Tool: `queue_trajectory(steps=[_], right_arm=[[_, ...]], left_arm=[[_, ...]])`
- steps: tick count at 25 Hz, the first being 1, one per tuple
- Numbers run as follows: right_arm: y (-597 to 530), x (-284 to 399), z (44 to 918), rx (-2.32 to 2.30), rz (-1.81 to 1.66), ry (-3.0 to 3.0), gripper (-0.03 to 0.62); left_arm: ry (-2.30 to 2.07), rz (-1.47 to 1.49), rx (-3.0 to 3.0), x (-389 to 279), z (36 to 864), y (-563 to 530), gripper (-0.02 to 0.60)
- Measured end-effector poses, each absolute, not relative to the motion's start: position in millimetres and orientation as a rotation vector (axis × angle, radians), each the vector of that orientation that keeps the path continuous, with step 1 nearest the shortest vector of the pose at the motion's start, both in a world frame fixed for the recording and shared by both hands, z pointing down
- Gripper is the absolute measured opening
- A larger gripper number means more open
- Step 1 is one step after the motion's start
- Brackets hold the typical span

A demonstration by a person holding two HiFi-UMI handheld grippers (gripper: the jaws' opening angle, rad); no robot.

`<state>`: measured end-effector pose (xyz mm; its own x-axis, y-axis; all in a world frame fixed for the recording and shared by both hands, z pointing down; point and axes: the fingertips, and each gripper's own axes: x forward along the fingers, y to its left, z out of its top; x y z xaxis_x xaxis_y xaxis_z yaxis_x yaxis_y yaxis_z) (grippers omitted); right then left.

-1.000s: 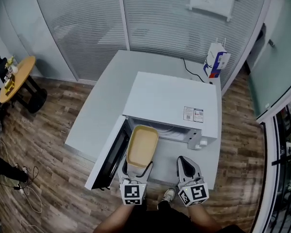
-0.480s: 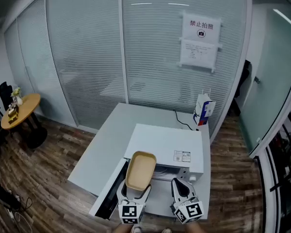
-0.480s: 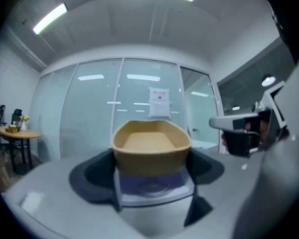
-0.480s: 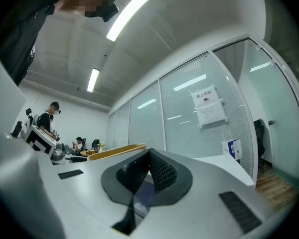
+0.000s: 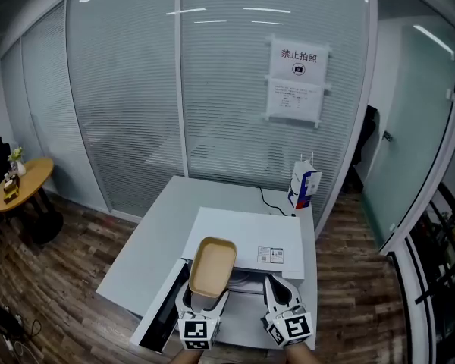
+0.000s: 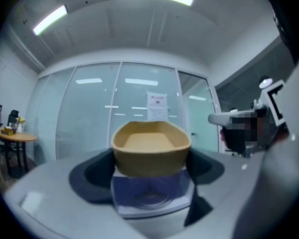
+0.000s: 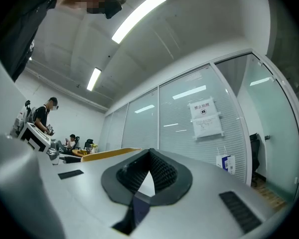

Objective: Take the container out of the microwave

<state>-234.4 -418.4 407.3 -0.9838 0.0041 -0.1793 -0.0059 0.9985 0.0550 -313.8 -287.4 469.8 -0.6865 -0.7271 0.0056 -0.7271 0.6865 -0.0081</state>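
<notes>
The left gripper (image 5: 207,302) is clamped on the tan container (image 5: 212,264), one jaw pressed on each side of its near end. The container sits level, open side up, in the air in front of the white microwave (image 5: 243,232). From the head view it overlaps the near edge of the microwave's top. The microwave door (image 5: 161,317) hangs open to the left. The right gripper (image 5: 279,293) is just right of the left one, with its jaws closed tip to tip and nothing between them.

The microwave stands on a white table (image 5: 153,233). A small sticker (image 5: 270,255) lies on the microwave's top near the right front corner; its print is too small to read. At the far right corner of the table stands a white paper bag (image 5: 304,186) with blue and red print, also unreadable.

On the glass wall (image 5: 129,112) behind the table hangs a white sign (image 5: 297,82). Its red heading reads "禁止拍照", with a camera symbol under it; the lines below are too fine to make out.

Far left, on the wooden floor (image 5: 68,279), is a round wooden table (image 5: 19,182) with small things on it. The right gripper view shows a person standing (image 7: 42,114) and another seated (image 7: 71,141) at the far left.
</notes>
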Motion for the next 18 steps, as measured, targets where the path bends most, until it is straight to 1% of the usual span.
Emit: queue_trajectory(steps=[18], right_arm=[[-424,-236,389,-0.053,0.132,2.933,-0.002]], left_arm=[[-2.903,-0.032,1.236,-314,458,-285,0.450]])
